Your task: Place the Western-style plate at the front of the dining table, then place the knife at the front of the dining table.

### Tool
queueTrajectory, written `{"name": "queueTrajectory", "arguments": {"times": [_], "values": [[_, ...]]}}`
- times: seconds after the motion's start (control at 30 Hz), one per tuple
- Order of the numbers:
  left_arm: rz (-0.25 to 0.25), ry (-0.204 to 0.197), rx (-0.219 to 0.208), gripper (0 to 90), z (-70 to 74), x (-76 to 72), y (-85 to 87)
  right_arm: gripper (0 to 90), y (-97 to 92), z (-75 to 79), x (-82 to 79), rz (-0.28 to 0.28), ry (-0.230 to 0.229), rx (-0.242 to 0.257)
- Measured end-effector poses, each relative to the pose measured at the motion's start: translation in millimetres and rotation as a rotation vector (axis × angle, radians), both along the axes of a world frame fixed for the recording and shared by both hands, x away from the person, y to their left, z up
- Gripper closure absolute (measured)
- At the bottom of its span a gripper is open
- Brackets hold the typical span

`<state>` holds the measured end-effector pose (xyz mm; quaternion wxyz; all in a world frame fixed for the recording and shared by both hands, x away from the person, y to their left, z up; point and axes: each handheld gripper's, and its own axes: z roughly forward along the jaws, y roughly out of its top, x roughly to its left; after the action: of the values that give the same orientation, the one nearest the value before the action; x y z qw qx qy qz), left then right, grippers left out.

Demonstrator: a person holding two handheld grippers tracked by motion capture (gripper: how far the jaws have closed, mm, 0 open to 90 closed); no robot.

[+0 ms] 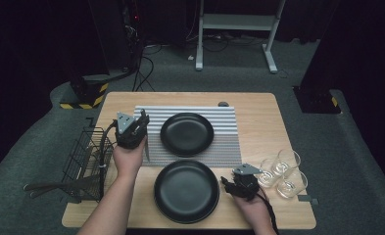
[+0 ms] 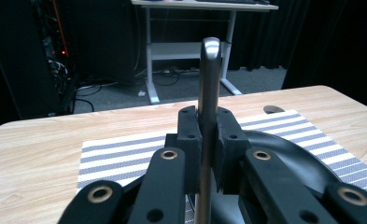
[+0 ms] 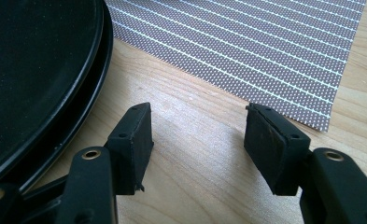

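Note:
My left gripper (image 1: 141,120) hovers over the left edge of the striped placemat (image 1: 224,147), shut on a metal piece of cutlery (image 2: 210,70), seemingly a knife. Its rounded handle end sticks up past the jaws, and its thin lower end (image 1: 146,152) hangs below the hand. A black plate (image 1: 186,133) lies on the placemat; a second black plate (image 1: 186,190) lies on the bare wood nearer me. My right gripper (image 1: 228,183) rests low just right of the near plate (image 3: 31,70), open, with only tabletop between its pads (image 3: 134,135).
A black wire basket (image 1: 84,161) holding more cutlery hangs at the table's left edge. Three clear glasses (image 1: 283,174) stand at the right edge, just beyond my right gripper. A desk frame stands on the floor behind the table.

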<state>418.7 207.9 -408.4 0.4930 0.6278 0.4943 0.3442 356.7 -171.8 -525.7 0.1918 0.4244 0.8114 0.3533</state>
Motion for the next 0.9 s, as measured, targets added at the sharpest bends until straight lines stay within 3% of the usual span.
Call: {"name": "queueTrajectory", "arguments": {"times": [0.37, 0.9], "values": [[0.020, 0.043, -0.019, 82.7, 0.8, 12.5, 4.5, 41.4, -0.4, 0.2, 0.1, 0.007, 0.003, 0.002], [0.011, 0.079, 0.000, 82.8, -1.8, 32.7, -3.0, 41.8, 0.1, 0.0, 0.2, 0.000, -0.001, 0.000]]}}
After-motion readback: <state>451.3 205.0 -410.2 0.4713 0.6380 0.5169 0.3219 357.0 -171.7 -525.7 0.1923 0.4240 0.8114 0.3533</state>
